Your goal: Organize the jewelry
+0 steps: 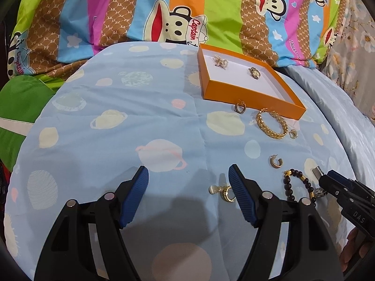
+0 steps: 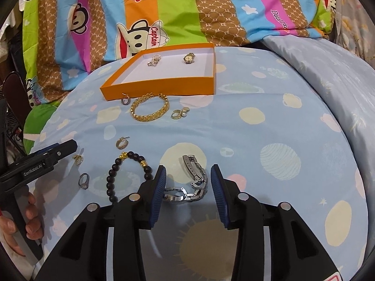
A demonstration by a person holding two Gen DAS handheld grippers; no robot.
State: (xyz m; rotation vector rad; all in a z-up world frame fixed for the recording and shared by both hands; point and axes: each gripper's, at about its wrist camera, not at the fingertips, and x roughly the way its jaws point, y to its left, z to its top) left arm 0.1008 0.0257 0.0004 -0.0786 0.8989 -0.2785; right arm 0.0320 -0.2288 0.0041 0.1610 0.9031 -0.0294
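Silver watch (image 2: 194, 182) between open right hand-held gripper (image 2: 188, 187)

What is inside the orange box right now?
The orange box holds a pearl brooch-like piece and a small gold watch on its white floor; its near wall hides a strip.

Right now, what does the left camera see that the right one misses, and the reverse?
Only the left view shows a pearl earring by its open gripper. Only the right view shows a plain ring and most of the steel watch between the right gripper's open fingers. Both show the orange box, gold bracelet and bead bracelet.
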